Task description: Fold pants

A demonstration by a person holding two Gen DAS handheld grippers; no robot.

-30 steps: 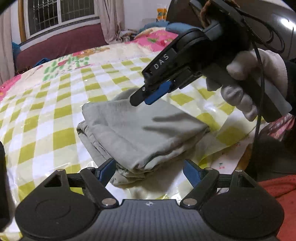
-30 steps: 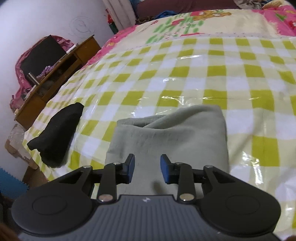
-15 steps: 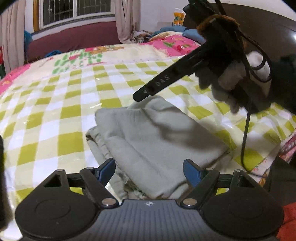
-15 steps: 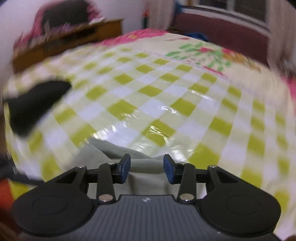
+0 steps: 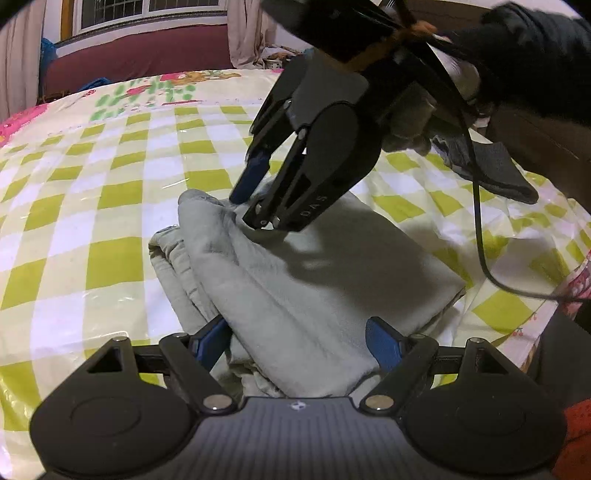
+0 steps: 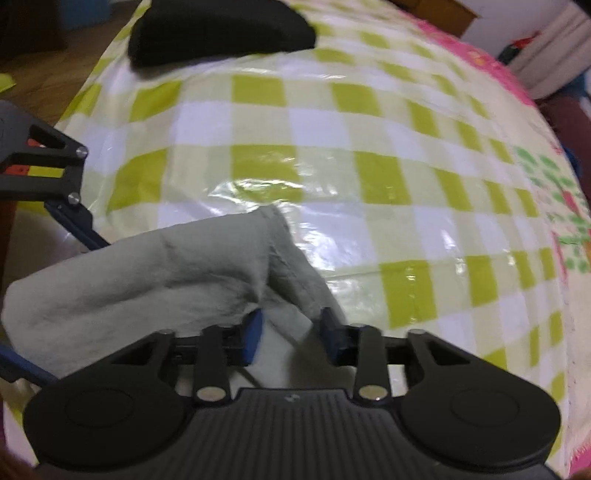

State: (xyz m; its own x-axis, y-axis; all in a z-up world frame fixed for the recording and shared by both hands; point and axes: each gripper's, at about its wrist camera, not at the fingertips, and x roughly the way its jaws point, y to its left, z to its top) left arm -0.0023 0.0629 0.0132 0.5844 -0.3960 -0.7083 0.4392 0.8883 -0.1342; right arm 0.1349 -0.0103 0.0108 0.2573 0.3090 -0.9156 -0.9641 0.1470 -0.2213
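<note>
The grey pants lie folded in a thick stack on the green-and-white checked bed cover. My left gripper is open, its blue pads straddling the near end of the stack. My right gripper comes down from the upper right onto the stack's far left corner. In the right wrist view the right gripper is open with a raised fold of the pants between and just beyond its pads. The left gripper's finger shows at the left edge there.
A black garment lies near the bed's edge, and a dark cloth lies at the right. A black cable hangs from the right gripper over the bed. A window and maroon headboard stand beyond the bed.
The right gripper has swung down from above the pants onto the stack's far corner and opened a little wider. The left gripper has edged in closer over the near end.
</note>
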